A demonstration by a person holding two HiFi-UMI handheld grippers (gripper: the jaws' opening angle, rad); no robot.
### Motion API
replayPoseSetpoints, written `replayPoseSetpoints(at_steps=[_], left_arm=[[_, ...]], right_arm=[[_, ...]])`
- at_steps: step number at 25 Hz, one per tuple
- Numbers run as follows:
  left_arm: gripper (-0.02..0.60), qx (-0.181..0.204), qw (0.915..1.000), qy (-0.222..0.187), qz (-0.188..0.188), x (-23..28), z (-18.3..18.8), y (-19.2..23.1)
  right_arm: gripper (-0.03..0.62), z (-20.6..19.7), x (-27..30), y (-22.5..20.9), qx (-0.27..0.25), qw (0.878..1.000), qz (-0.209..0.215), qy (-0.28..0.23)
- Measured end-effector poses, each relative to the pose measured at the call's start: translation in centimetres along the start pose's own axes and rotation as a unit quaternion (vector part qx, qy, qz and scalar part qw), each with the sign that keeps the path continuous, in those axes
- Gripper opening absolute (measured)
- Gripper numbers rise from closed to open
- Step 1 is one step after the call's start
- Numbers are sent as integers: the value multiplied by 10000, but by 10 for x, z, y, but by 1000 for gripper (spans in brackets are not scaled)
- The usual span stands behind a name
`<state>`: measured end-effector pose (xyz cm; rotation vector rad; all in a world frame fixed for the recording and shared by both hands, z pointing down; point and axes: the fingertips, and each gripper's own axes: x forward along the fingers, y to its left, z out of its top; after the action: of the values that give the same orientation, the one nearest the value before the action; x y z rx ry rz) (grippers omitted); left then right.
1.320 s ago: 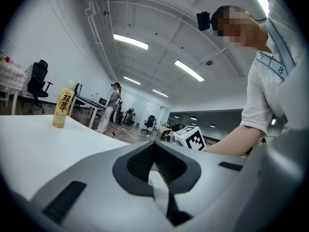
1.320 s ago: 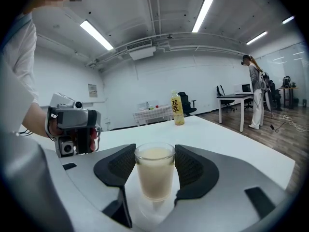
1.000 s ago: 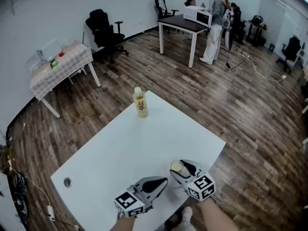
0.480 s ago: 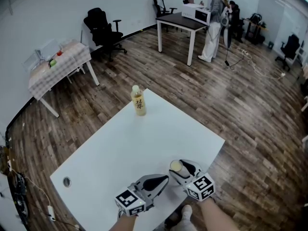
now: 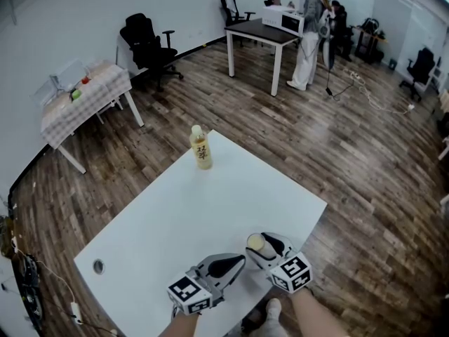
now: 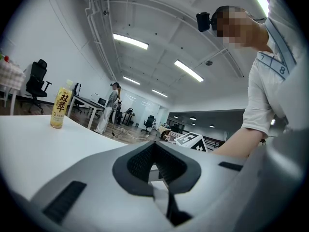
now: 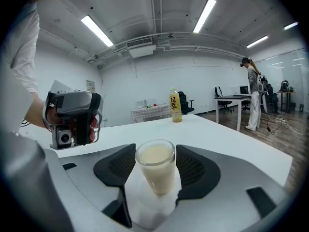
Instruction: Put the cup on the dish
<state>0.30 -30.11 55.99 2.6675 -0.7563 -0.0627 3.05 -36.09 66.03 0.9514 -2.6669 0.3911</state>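
Cup (image 7: 155, 161), a clear glass filled with a pale, milky liquid, stands upright between the jaws of your right gripper (image 5: 261, 245). The dark pads press against the glass on both sides, so you have a closed hold on it. You are holding it over the near edge of the white table (image 5: 168, 216). Whether its base touches the tabletop cannot be told.

Your left gripper (image 6: 155, 167) is just beside the right one, also over the table's near edge. Its jaws are brought fully together with nothing between them. The two grippers are close to each other but apart.

A yellow bottle (image 5: 200, 148) with a pale cap stands upright at the table's far corner, well apart from the cup and from both grippers. A small round hole (image 5: 98, 265) sits in the tabletop near the table's left corner.

Beyond the white table's far side, across the wood floor, are a table with a checked cloth (image 5: 84, 100), a black office chair (image 5: 144, 41), and a person (image 5: 309, 30) standing at a dark-topped desk (image 5: 261, 32).
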Motion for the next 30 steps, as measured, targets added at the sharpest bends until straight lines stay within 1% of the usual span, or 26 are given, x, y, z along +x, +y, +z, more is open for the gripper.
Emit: replayPoseSetpoints(at_steps=[7,15,30], left_arm=[[0,-13,10000,-28,-7,0,4,0],[0,38,10000,-22,-60,2,8,-5],[0,301,9993,-155,-160,-6,29,-22]], right_arm=[[273,17,-8,0,48,9998,-38,-202],[273,26,-19,6,14,9995,-68,-315],[272,57,-48,33,-100,9976,-91,-673]])
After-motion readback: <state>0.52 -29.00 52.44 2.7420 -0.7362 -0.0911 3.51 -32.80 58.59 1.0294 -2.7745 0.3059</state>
